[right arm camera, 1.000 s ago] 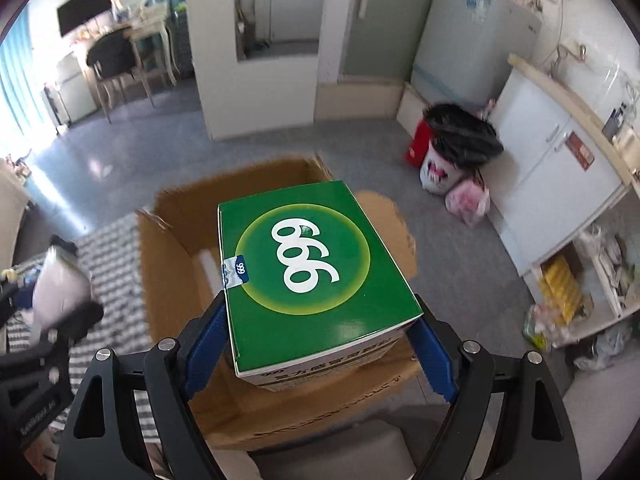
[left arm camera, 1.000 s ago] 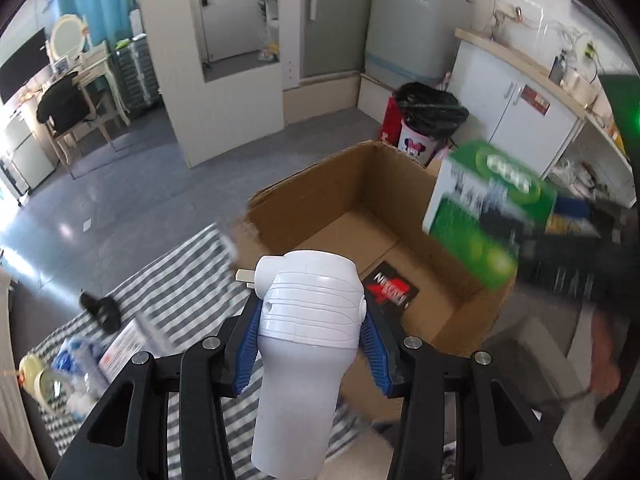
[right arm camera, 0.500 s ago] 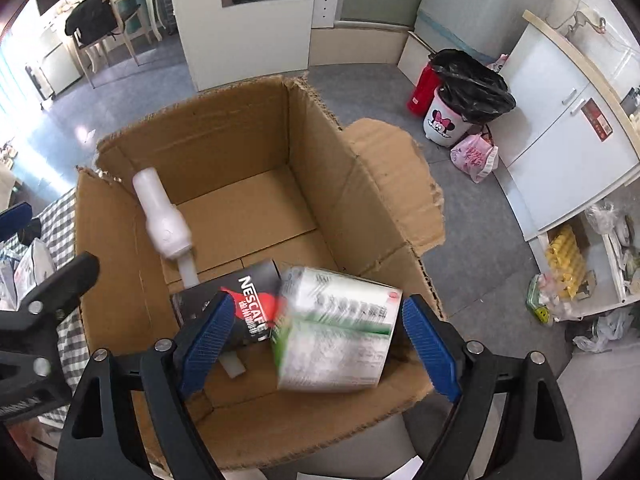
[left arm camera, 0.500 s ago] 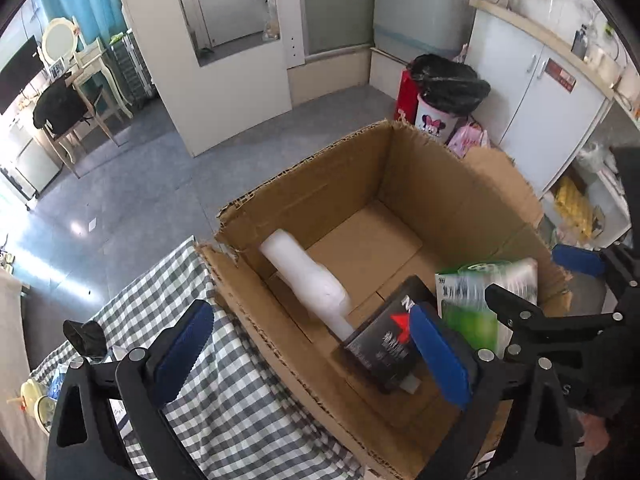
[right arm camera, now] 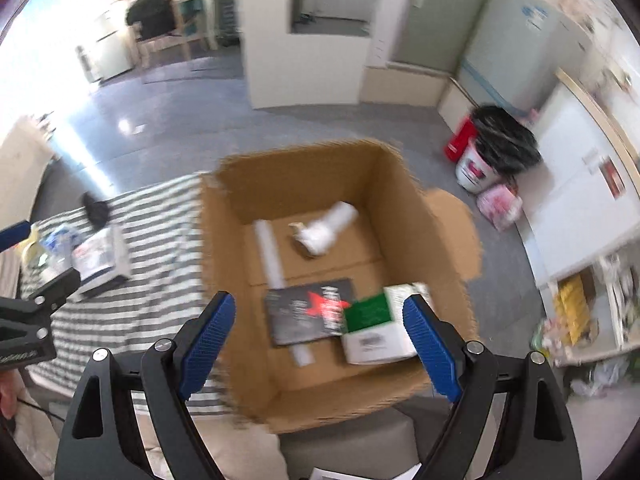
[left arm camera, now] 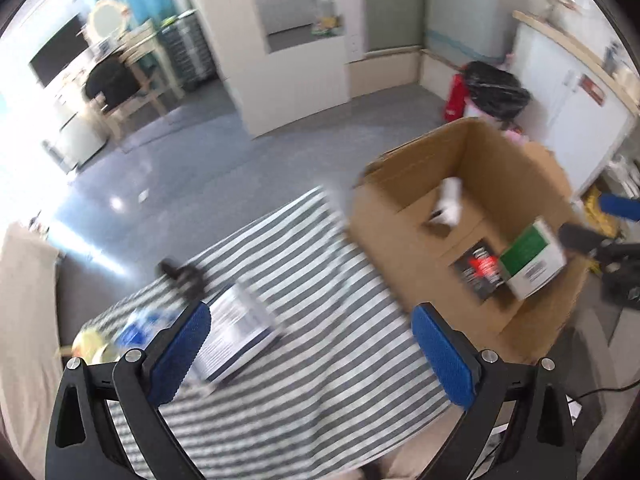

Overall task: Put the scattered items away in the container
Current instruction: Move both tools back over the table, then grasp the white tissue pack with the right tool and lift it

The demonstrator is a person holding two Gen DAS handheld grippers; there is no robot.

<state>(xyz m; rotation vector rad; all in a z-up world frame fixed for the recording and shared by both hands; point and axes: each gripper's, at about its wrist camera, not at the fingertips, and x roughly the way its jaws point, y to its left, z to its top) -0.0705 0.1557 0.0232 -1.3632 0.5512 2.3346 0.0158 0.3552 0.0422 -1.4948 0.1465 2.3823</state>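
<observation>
I am finding both tools empty. The left tool [left arm camera: 306, 344] is standing with its jaws wide apart and opening, nothing between them, over the striped cloth [left arm camera: 320, 280]. The right tool [right arm camera: 316, 336] is also released, jaws apart with nothing clamped, hovering above the cardboard box [right arm camera: 224, 240].

Inside the box I am counting a white bottle [right arm camera: 328, 228] lying on the floor of the box toward the far wall, a black packet [right arm camera: 308, 316] toward the near side, and a green and white carton [right arm camera: 380, 328] lying partly on that packet.

Work is remaining. On the cloth, well apart from the box, a white and blue booklet-like pack [left arm camera: 236, 332], a small dark object [left arm camera: 182, 276] and some blurred blue and yellow items [left arm camera: 116, 340] are lying loose. In my judgement the task is partway through, with the cloth items outstanding.
</observation>
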